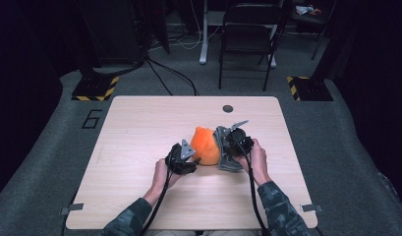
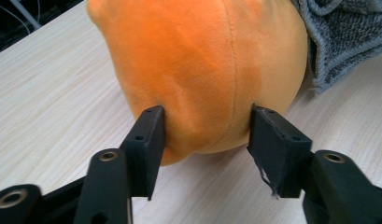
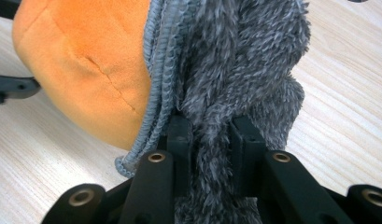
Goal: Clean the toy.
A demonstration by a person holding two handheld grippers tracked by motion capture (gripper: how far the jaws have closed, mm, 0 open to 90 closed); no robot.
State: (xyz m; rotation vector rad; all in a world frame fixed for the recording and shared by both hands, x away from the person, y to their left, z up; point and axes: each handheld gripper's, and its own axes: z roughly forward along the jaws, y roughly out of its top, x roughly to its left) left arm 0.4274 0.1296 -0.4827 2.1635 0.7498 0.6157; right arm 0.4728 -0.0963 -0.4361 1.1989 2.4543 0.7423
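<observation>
Grippers on orange plush toy and grey fleece cloth, mid-tabletop [image 1: 139, 123].
Left gripper [image 2: 205, 140]: jaws part-open, straddling the round orange plush toy's [image 2: 202, 65] lower bulge; pads at its surface, no visible squeeze. Right gripper [image 3: 209, 140]: jaws narrow, clamped on fuzzy grey fleece cloth [image 3: 244, 70] with ribbed edge, lying against the toy's side.

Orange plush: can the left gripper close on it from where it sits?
Probably yes. The left gripper has its jaws open on either side of the orange plush, nothing between. The right gripper pinches only the grey cloth on the far side.
</observation>
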